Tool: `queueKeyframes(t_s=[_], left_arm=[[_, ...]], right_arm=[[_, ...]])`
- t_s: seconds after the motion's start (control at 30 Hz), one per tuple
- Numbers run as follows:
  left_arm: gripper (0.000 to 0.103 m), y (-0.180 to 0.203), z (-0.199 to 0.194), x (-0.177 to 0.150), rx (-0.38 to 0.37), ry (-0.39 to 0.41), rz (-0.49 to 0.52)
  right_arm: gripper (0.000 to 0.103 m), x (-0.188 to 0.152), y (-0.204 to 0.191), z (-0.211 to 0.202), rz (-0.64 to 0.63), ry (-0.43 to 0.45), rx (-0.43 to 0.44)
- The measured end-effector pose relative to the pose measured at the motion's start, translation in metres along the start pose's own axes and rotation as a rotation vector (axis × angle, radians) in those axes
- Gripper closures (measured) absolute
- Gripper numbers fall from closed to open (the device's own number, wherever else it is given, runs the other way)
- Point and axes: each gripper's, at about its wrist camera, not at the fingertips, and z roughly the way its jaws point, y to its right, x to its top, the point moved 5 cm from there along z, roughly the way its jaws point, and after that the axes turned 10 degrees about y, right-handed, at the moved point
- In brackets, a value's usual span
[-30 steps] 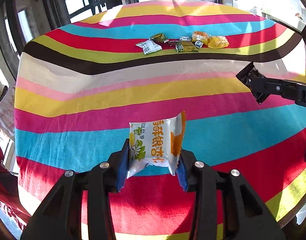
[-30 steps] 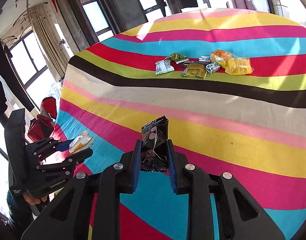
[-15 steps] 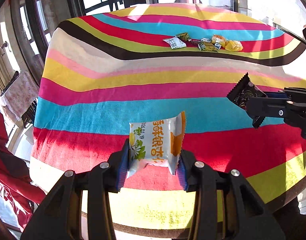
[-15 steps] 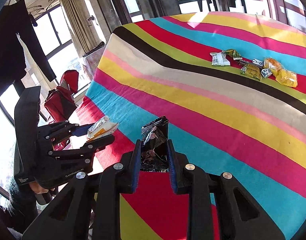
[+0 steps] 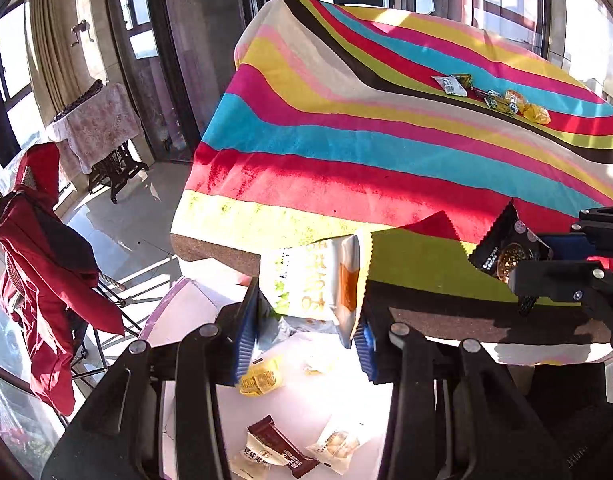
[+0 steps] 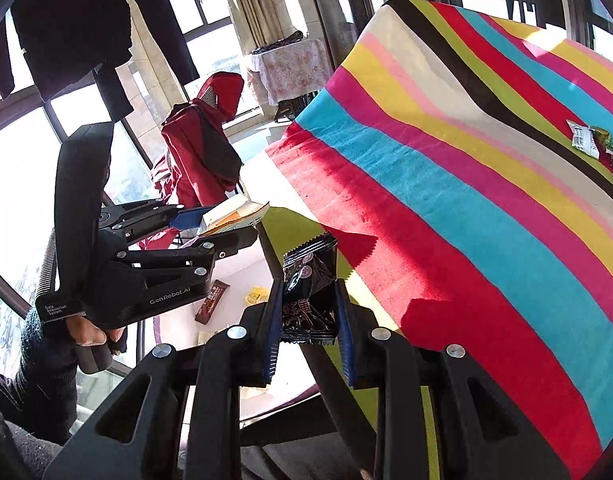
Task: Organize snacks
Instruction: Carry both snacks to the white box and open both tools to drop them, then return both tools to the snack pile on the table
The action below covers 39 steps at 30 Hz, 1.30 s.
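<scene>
In the left wrist view, the left tool (image 5: 304,338) pinches a white-and-orange foil snack packet with yellow lettering (image 5: 316,280) between its blue ribbed pads, the packet standing upright just past the near edge of the table draped in a boldly striped cloth of red, cyan, pink, yellow and black bands (image 5: 346,152). Below that edge, under the packet, lies a pale pink-rimmed round tray (image 5: 306,400) holding a small yellow wrapped candy (image 5: 261,379), a dark brown bar wrapper (image 5: 282,446) and a pale wrapped biscuit (image 5: 336,444). Toward the far side of the striped table a loose row of small green, white and orange snack wrappers (image 5: 494,96) lies on the red band. To the right of the white packet, the right tool (image 5: 562,256) comes in from the side with a black glossy snack sachet with zigzag ends (image 5: 502,246) clamped in it. Left of the table a red jacket (image 5: 46,264) hangs over a chair. In the right wrist view, the right tool (image 6: 308,330) is pressed tight on the black sachet (image 6: 308,280), which stands upright just off the striped table's (image 6: 466,200) near corner. Left of that corner, the left tool (image 6: 222,222) grips the white-and-orange packet (image 6: 234,212), carried by a hand (image 6: 88,330) in a dark sleeve. Below it the brown bar (image 6: 212,300) and yellow candy (image 6: 258,294) lie on the pale tray (image 6: 234,280).
</scene>
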Motion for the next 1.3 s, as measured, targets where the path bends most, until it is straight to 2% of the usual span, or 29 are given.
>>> queueKeyframes(t_s=[0.2, 0.27, 0.3, 0.33, 0.37, 0.4, 0.47, 0.6, 0.7, 0.8, 0.87, 0.97, 1.1, 1.2, 1.3], left_arm=[[0.061, -0.048, -0.004, -0.036, 0.096, -0.071, -0.070], [0.058, -0.060, -0.001, -0.047, 0.136, -0.112, -0.073], [0.043, -0.066, 0.001, -0.050, 0.177, -0.126, -0.072], [0.019, -0.072, 0.002, -0.050, 0.223, -0.129, -0.074], [0.011, -0.076, 0.002, -0.049, 0.264, -0.124, -0.081], [0.003, -0.079, 0.002, -0.046, 0.299, -0.116, -0.087], [0.002, -0.079, 0.002, -0.035, 0.328, -0.103, -0.092], [0.002, -0.050, 0.009, 0.000, 0.252, -0.053, -0.072], [0.003, -0.009, 0.022, 0.030, 0.112, -0.024, -0.056], [0.002, 0.041, 0.039, 0.060, -0.062, -0.014, -0.050], [0.002, 0.071, 0.054, 0.078, -0.145, -0.012, -0.056], [0.002, 0.115, 0.080, 0.106, -0.187, 0.019, -0.036], [0.002, 0.163, 0.118, 0.144, -0.205, 0.068, -0.022], [0.002, 0.184, 0.154, 0.170, -0.212, 0.068, -0.025], [0.002, 0.193, 0.182, 0.179, -0.204, 0.033, -0.053]], right_arm=[[0.074, -0.018, -0.053, 0.032, -0.108, -0.098, 0.104], [0.074, -0.028, -0.072, 0.039, -0.160, -0.138, 0.157], [0.060, -0.032, -0.078, 0.041, -0.188, -0.152, 0.159], [0.046, -0.033, -0.081, 0.041, -0.206, -0.157, 0.148], [0.024, -0.033, -0.082, 0.039, -0.211, -0.149, 0.139], [0.024, -0.031, -0.081, 0.034, -0.210, -0.129, 0.138], [0.024, -0.024, -0.074, 0.023, -0.203, -0.097, 0.133], [0.024, -0.005, -0.034, -0.009, -0.157, -0.018, 0.043], [0.024, 0.003, 0.008, -0.034, -0.119, 0.016, -0.046], [0.024, 0.003, 0.058, -0.059, -0.068, 0.036, -0.151], [0.024, -0.001, 0.091, -0.075, -0.034, 0.055, -0.227], [0.023, -0.005, 0.141, -0.092, 0.045, 0.075, -0.320], [0.023, 0.003, 0.199, -0.111, 0.213, 0.123, -0.365], [0.017, 0.029, 0.248, -0.121, 0.360, 0.196, -0.392], [0.016, 0.062, 0.299, -0.120, 0.535, 0.246, -0.356]])
